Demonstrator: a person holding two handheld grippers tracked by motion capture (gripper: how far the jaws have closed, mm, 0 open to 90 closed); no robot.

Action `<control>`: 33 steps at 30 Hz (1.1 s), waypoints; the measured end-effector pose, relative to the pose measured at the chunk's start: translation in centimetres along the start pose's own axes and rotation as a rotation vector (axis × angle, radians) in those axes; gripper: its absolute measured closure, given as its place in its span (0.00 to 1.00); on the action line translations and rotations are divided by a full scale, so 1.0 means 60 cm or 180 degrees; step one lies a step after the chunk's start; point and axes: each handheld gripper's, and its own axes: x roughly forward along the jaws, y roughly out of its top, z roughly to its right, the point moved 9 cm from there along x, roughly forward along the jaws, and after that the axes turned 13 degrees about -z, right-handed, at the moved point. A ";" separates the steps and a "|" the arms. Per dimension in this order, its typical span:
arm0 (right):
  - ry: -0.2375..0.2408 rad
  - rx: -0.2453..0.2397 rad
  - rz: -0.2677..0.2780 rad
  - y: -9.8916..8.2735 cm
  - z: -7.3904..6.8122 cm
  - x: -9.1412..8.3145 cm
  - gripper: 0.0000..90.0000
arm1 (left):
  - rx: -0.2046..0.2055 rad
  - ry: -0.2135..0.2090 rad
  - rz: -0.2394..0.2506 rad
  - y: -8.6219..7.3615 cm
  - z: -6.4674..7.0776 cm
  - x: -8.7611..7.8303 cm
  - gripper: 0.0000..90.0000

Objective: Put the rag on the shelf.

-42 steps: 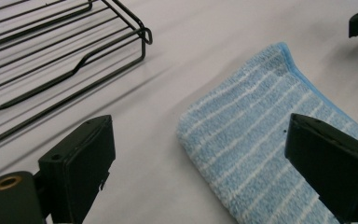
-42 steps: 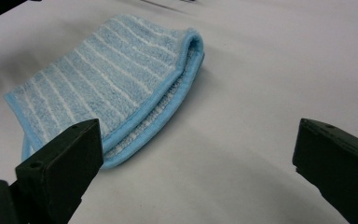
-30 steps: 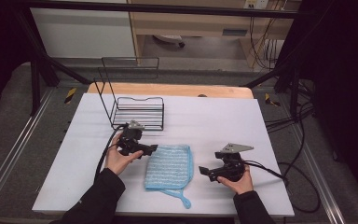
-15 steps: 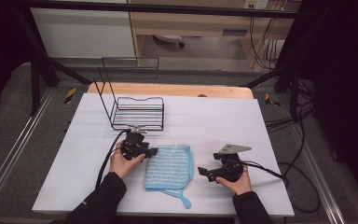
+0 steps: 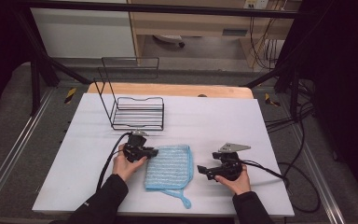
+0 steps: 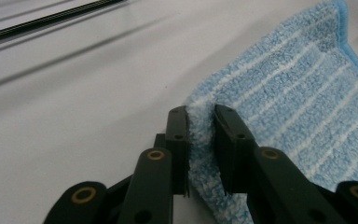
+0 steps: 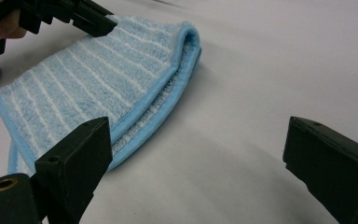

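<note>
Left gripper (image 6: 200, 123) pinching towel (image 6: 289, 107) edge; right gripper (image 7: 196, 154) spread, empty. I'd keep the pinch firm, lift slowly.

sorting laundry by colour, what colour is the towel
Light blue towel with thin white stripes; clearest in the right gripper view.

The white table (image 5: 270, 140) is evenly lit from above; the room around it falls off to near black. Shadows are soft — faint streaks from the rack (image 5: 137, 112) in the left gripper view. Both gripper views blur close in — jaws soft-edged, cloth (image 7: 98, 79) pile sharper further off. No glare.
</note>
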 end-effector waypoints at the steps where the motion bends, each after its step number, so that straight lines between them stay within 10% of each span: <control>1: -0.0021 -0.0020 -0.0006 0.002 0.001 0.001 0.10 | 0.0001 0.0009 -0.0002 0.000 0.000 0.000 0.85; 22: -0.0133 0.0098 0.0074 0.101 0.001 0.067 0.36 | 0.0053 0.0037 0.0020 0.000 0.001 0.002 0.87; 33: -0.0124 0.0165 -0.0180 0.087 -0.001 0.106 0.59 | 0.0063 0.0051 0.0060 -0.001 0.002 0.003 0.86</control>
